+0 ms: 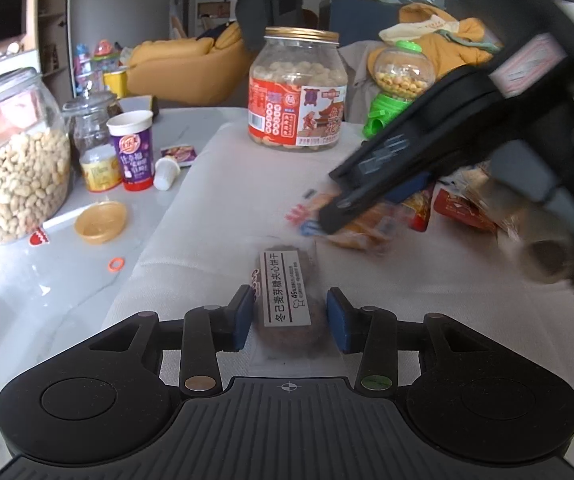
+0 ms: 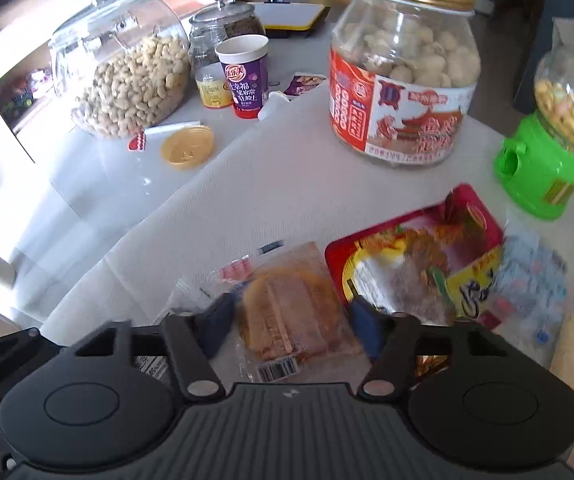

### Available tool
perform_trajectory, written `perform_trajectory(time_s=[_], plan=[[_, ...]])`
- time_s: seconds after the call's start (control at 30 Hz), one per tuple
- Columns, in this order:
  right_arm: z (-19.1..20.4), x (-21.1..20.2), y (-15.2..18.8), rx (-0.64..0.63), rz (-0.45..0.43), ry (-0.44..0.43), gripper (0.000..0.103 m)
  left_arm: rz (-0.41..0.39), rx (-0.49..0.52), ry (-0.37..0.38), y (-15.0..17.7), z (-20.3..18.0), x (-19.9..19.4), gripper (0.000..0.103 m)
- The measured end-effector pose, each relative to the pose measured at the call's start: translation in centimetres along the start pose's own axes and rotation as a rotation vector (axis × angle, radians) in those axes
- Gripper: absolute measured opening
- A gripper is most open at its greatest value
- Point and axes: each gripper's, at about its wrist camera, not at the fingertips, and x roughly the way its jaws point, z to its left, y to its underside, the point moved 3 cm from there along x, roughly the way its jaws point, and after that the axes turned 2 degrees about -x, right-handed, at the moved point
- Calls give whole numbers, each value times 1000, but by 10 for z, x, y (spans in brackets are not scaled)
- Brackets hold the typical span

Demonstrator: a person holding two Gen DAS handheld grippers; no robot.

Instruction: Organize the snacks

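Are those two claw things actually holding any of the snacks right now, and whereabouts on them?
The left gripper straddles a brown biscuit packet, gripping nothing. The right gripper flanks an orange cake packet at its sides; whether it grips is unclear.

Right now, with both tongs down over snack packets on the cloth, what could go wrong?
1. The right tongs straddle the orange cake packet, which lies against the red snack bag; closing could pinch that bag's edge too.
2. The left tongs flank the sandwich biscuit packet; a hard squeeze might crush it.
3. The two tools work close together and may collide.
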Motion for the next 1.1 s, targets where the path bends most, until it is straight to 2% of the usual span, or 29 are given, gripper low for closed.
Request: perform_trajectory(time_s=[0.13,0.3,0.37,0.43,0.53,0.63,0.73,0.83,0.93,1.0,1.07,1.1], plan=[[-17,-38,21,52,-34,-36,52,5,25,-21,0,-5,1,46],[-39,-85,51,93,-69,-58,51,10,8,-35,0,-6,0,47],[-50,-104,58,121,-93,-54,49,2,12,-50,1,-9,-1,43],[-61,-124,63,135,-135,-29,48,-2,-6,-33,1,-14,-5,43],[-81,-159,69,161,-195,-9,48,-66,-20,28,-8,-31,-25,43],[-100,-202,75,167,-270,19,48,-178,-3,142,-35,-63,-54,43],[-117,-243,77,168,-364,113,48,-245,26,267,-73,-105,-66,43],[-137,-270,77,185,-421,219,48,-271,70,350,-106,-152,-58,43],[-161,-277,68,219,-426,260,48,-227,41,426,-131,-189,-31,44],[-180,-276,63,263,-424,299,47,-151,1,456,-135,-206,0,47],[-196,-270,61,282,-428,303,46,-32,-30,455,-131,-218,32,40],[-204,-265,61,299,-414,307,48,1,-45,472,-129,-217,41,34]])
